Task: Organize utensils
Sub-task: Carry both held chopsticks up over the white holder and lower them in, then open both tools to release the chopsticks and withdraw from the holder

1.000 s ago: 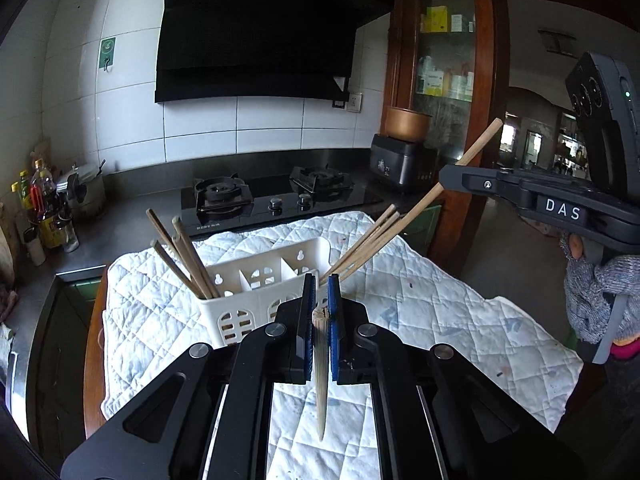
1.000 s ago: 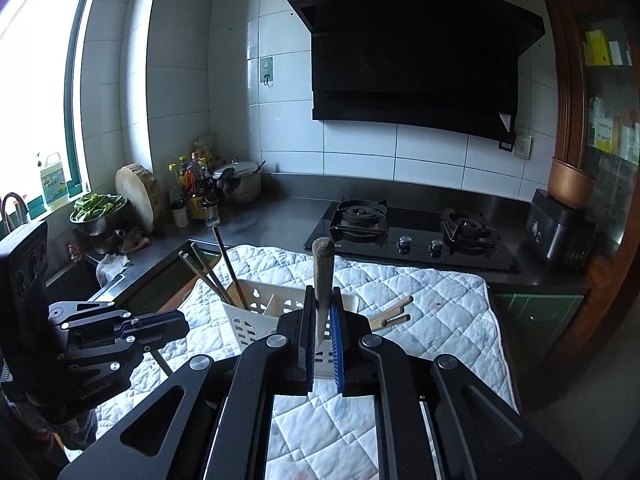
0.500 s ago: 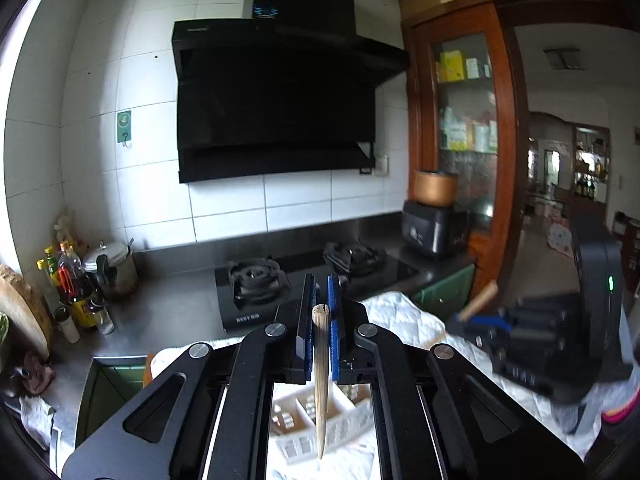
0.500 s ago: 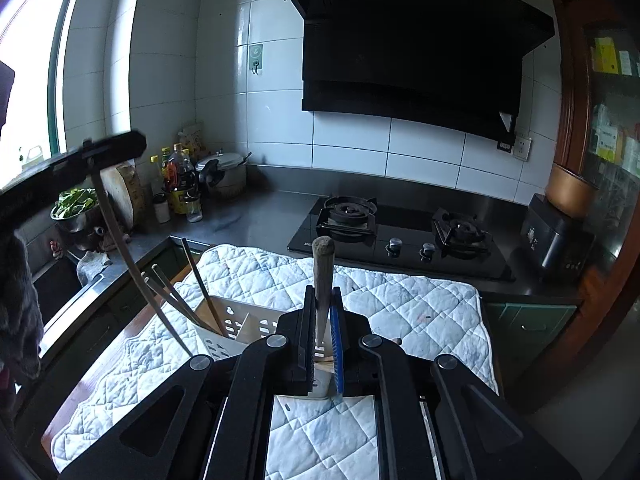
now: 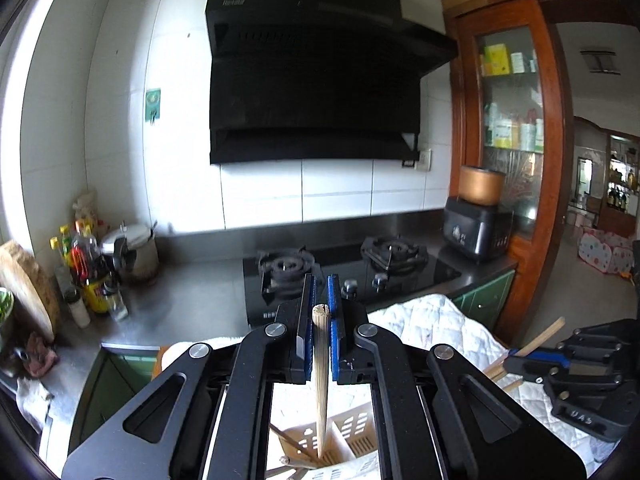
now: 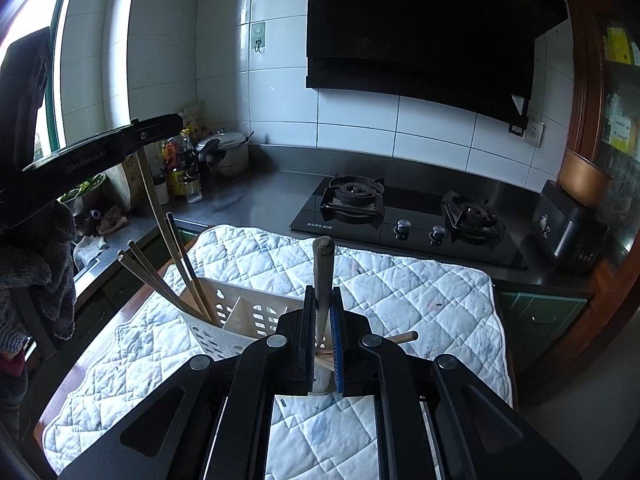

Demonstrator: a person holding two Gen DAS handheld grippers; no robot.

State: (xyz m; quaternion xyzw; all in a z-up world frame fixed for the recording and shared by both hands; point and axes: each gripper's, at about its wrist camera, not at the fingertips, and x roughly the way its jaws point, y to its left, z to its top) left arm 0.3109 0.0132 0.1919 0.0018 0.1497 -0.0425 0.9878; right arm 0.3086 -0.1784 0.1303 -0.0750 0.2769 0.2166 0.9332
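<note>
Left gripper (image 5: 321, 332): fingers closed on a pale chopstick (image 5: 321, 384), which hangs down from the pads, its tip at 6 o'clock over the white basket (image 5: 362, 444).
Right gripper (image 6: 322, 334): fingers closed on a wooden stick with a dark rounded top (image 6: 322, 272), standing upright between the blue pads.
Basket, right view (image 6: 240, 316): white slotted plastic with dividers, resting on the quilted cloth (image 6: 420, 296), just beyond the right fingers at 10 o'clock.
Basket's left compartment: several dark chopsticks (image 6: 160, 276) lean out toward 11 o'clock.
Basket's right end: a light stick (image 6: 402, 337) pokes out toward 3 o'clock; the fingers hide most of it.
Left gripper seen from the right view (image 6: 148, 136): at 10 o'clock above the basket, its chopstick slanting down into the left compartment, a grey-gloved hand (image 6: 36, 264) beneath it.
Surface (image 6: 256, 192): grey steel, carrying the cloth; bottles (image 6: 180, 168) and a pot (image 6: 226, 152) at 11 o'clock.
Stove (image 6: 404, 220): black glass with two burners at 1 o'clock, past the cloth.
Hood (image 6: 420, 28): black, on the white tiled wall at 12 o'clock.
</note>
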